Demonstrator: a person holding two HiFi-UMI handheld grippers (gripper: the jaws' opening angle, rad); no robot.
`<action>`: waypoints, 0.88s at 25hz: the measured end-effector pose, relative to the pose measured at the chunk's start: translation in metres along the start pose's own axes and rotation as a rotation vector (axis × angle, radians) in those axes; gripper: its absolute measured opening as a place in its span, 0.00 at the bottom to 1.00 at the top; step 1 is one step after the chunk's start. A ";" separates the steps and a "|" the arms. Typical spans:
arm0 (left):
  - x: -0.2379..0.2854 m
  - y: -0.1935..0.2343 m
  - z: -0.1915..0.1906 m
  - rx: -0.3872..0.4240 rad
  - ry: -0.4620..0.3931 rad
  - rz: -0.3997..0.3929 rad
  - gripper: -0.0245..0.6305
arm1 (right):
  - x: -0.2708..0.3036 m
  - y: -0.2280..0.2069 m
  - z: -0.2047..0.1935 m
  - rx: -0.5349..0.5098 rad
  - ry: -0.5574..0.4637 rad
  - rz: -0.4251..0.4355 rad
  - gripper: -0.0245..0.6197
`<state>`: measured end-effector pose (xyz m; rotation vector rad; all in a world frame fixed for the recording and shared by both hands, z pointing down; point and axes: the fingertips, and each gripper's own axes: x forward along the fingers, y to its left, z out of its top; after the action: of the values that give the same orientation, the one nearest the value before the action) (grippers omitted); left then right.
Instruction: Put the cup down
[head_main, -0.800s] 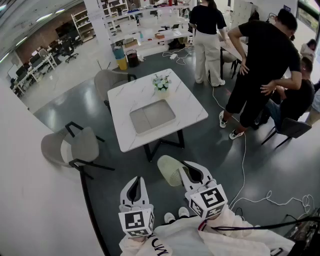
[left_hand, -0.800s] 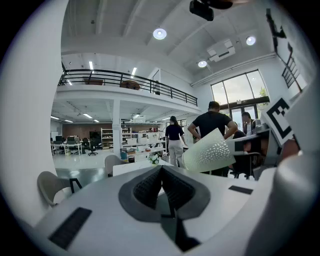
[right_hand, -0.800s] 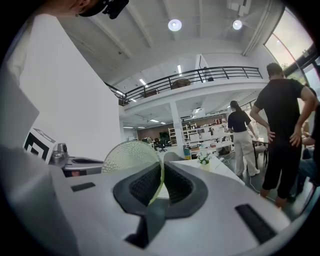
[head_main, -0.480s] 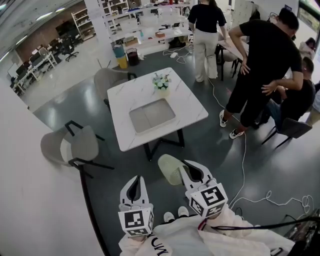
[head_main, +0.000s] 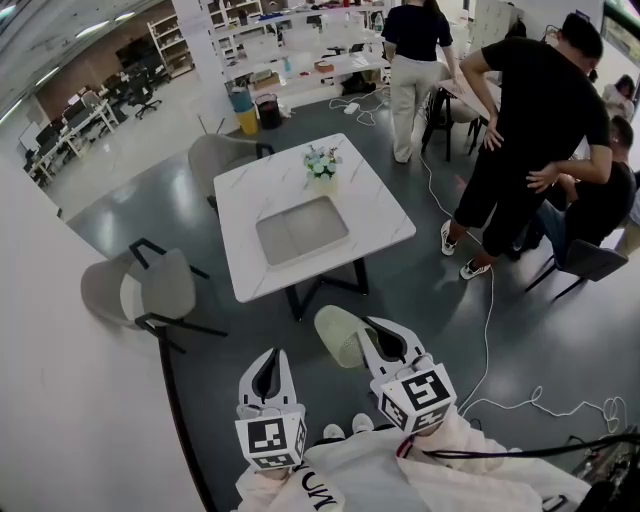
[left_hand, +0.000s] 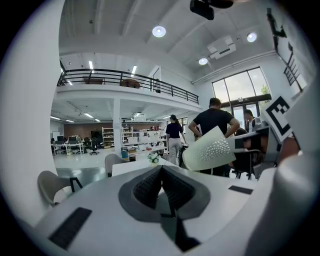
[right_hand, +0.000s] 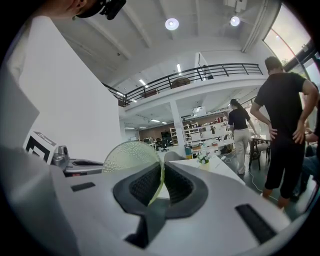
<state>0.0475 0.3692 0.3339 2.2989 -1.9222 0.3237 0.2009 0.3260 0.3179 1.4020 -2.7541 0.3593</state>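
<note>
My right gripper (head_main: 385, 340) is still clamping the cup (head_main: 338, 340), my left gripper (head_main: 268, 375) staying closed, empty. The centre-frame table (head_main: 380, 215) is staying well apart, so set-down is waiting.

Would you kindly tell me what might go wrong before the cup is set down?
The right gripper pinches the cup only by its thin wall, so it may slip. The table stands apart, and a cable on the floor could trip the person. The flowers on the table could be knocked.

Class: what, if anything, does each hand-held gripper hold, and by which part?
The right hand-held gripper pinches the pale green cup by its rim; the left hand-held gripper holds nothing.
</note>
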 end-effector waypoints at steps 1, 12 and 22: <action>0.001 -0.002 0.001 0.001 -0.001 0.003 0.05 | 0.000 -0.002 0.002 -0.003 -0.002 0.004 0.08; 0.016 -0.012 0.008 0.020 -0.009 0.017 0.05 | 0.004 -0.015 0.007 -0.007 -0.019 0.035 0.08; 0.054 0.006 0.005 0.011 -0.019 0.011 0.05 | 0.036 -0.028 0.000 -0.020 -0.008 0.031 0.08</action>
<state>0.0514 0.3149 0.3420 2.3076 -1.9471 0.3160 0.2014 0.2813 0.3279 1.3614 -2.7802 0.3274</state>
